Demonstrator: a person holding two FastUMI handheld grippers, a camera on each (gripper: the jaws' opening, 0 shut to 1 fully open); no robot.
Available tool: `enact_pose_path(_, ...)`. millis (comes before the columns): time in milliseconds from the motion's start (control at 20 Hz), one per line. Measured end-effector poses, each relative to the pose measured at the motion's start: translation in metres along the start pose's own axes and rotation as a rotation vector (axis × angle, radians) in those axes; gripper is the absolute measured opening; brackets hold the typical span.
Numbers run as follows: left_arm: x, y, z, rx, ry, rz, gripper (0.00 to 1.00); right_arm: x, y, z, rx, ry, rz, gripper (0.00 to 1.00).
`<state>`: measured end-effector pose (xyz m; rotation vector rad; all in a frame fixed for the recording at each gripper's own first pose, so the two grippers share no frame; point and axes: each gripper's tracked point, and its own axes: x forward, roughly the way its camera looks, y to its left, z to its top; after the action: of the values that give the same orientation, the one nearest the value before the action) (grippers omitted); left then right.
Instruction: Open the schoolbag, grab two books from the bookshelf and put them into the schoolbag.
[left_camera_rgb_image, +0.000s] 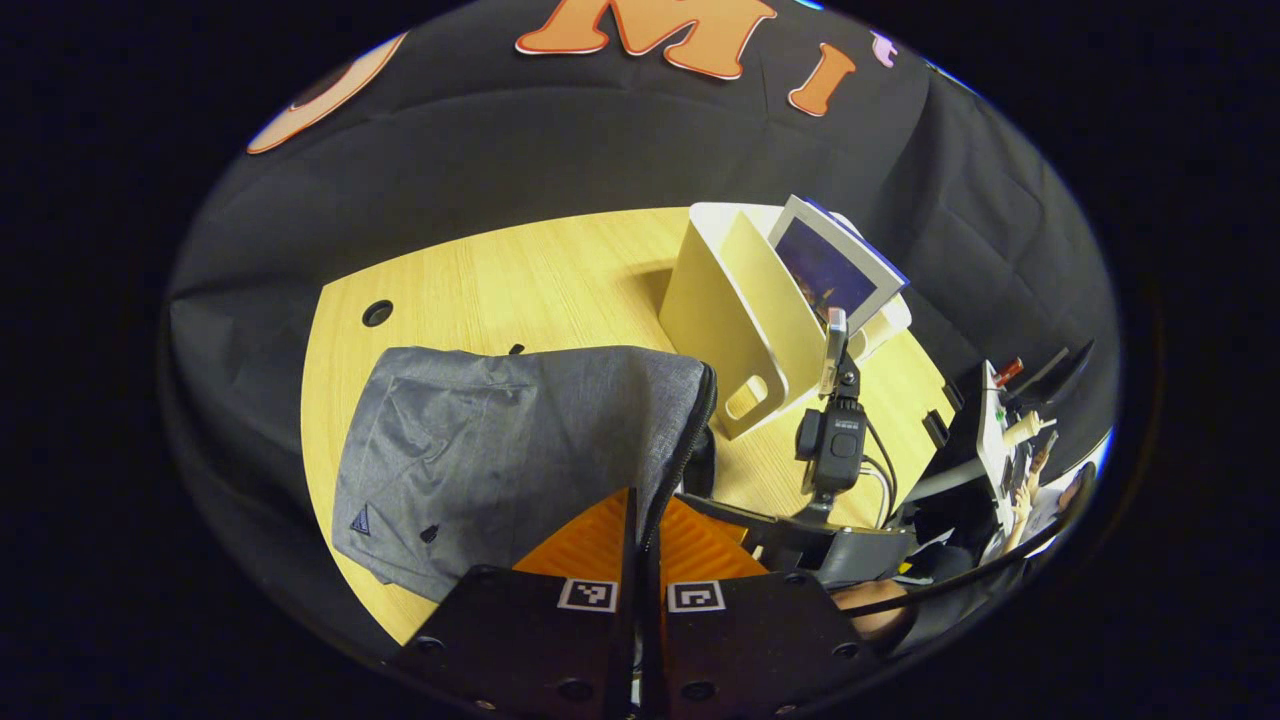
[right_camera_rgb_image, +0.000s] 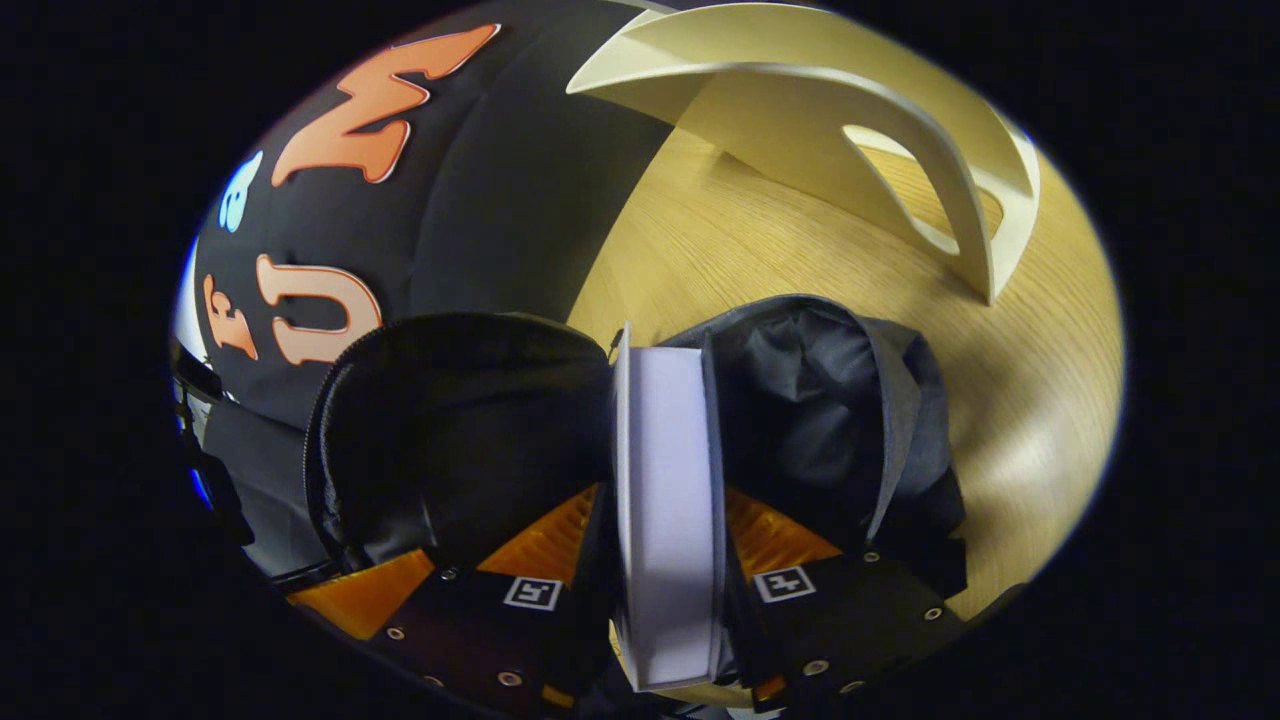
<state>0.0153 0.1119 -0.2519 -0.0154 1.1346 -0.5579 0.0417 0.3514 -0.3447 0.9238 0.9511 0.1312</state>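
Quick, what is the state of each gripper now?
Left gripper: closed on the schoolbag edge.
Right gripper: closed on a book, at the bag's opening.

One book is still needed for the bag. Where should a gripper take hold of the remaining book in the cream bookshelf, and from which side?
Probably grip the thin white-edged book with a dark blue cover at its upper corner, coming from above. It leans tilted in the cream slotted bookshelf, whose walls hide its lower part.

Lighting is bright and even from above, with soft shadows on the wooden table (left_camera_rgb_image: 520, 280) beside the bookshelf (left_camera_rgb_image: 720, 310). Strong fisheye curvature bends all edges. The schoolbag (right_camera_rgb_image: 470, 420) interior reads nearly black; near objects appear slightly soft.
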Motion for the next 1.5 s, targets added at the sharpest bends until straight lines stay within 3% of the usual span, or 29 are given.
enact_pose_path(50,0.0,0.001,0.001,-0.007,-0.002,0.005,0.04,-0.006,-0.004,-0.001,-0.024,0.036,-0.026,0.48)
enact_pose_path(100,-0.001,0.003,0.0,-0.009,-0.002,0.013,0.05,-0.013,-0.008,0.002,-0.047,0.062,-0.052,0.56)
enact_pose_path(150,0.0,0.003,-0.001,-0.01,-0.005,0.019,0.04,-0.02,-0.012,0.006,-0.075,0.076,-0.074,0.86)
enact_pose_path(200,0.002,0.004,-0.003,-0.005,-0.004,0.03,0.04,-0.04,-0.018,0.013,-0.131,0.089,-0.101,0.95)
enact_pose_path(400,0.007,0.001,-0.007,0.014,0.009,0.052,0.04,-0.084,-0.03,0.039,-0.296,0.081,-0.174,0.98)
enact_pose_path(650,0.01,0.003,-0.008,-0.012,0.013,0.069,0.05,-0.137,-0.04,0.074,-0.405,0.101,-0.243,0.97)
enact_pose_path(1000,0.018,0.003,-0.017,-0.046,0.016,0.08,0.05,-0.216,-0.037,0.175,-0.623,0.074,-0.375,0.97)
enact_pose_path(1200,0.023,0.003,-0.02,-0.089,0.011,0.079,0.04,-0.236,-0.011,0.237,-0.716,0.04,-0.418,0.97)
enact_pose_path(1500,0.023,0.006,-0.021,-0.104,0.006,0.096,0.04,-0.22,0.011,0.279,-0.83,0.071,-0.452,0.97)
